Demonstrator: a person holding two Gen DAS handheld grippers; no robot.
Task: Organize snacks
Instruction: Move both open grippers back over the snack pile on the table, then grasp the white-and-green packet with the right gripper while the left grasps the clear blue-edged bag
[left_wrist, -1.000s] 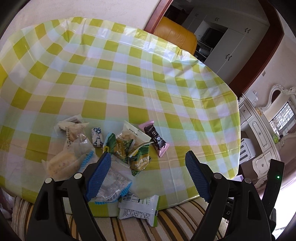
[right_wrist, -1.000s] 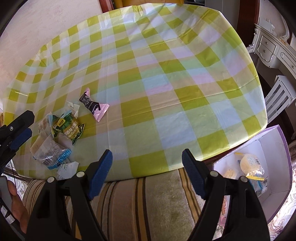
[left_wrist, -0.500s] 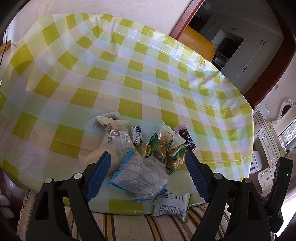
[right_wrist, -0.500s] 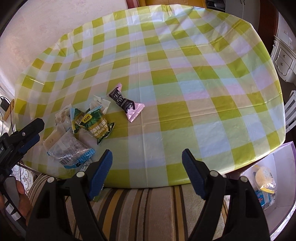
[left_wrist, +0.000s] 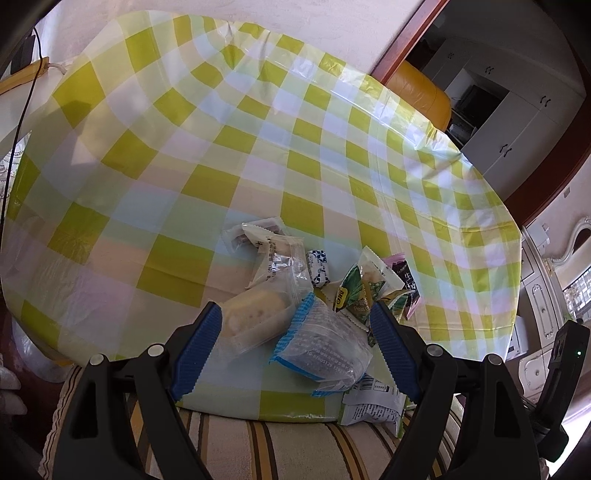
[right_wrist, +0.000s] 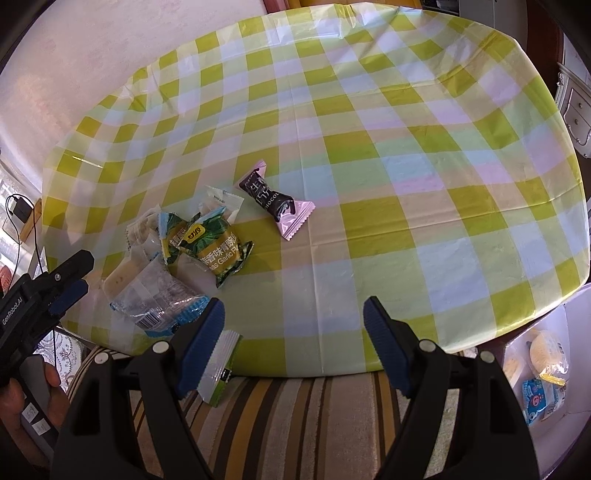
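A pile of snack packets lies at the near edge of the checked table (left_wrist: 184, 147). My left gripper (left_wrist: 297, 321) hangs open over the pile. Between its fingers, untouched, lie a clear cake packet (left_wrist: 255, 317) and a blue-edged clear packet (left_wrist: 325, 350). Green pea packets (left_wrist: 354, 295) and a small blue-white sweet (left_wrist: 318, 271) lie just beyond. My right gripper (right_wrist: 293, 310) stands open and empty over the table's front edge. A white-green packet (right_wrist: 218, 369) hangs off that edge by its left finger. A pink-black chocolate bar (right_wrist: 277, 201) lies apart from the pile.
A purple-rimmed box (right_wrist: 576, 332) with several snacks inside stands low at the right, beside the table. A striped cushion (right_wrist: 295, 413) runs under the front edge. The left gripper (right_wrist: 70, 280) shows at the left of the right wrist view, held by a hand.
My left gripper has moved left and lower, so the clear packets now lie between its fingers. The right gripper has shifted left, and the box has slid to the frame's right edge.
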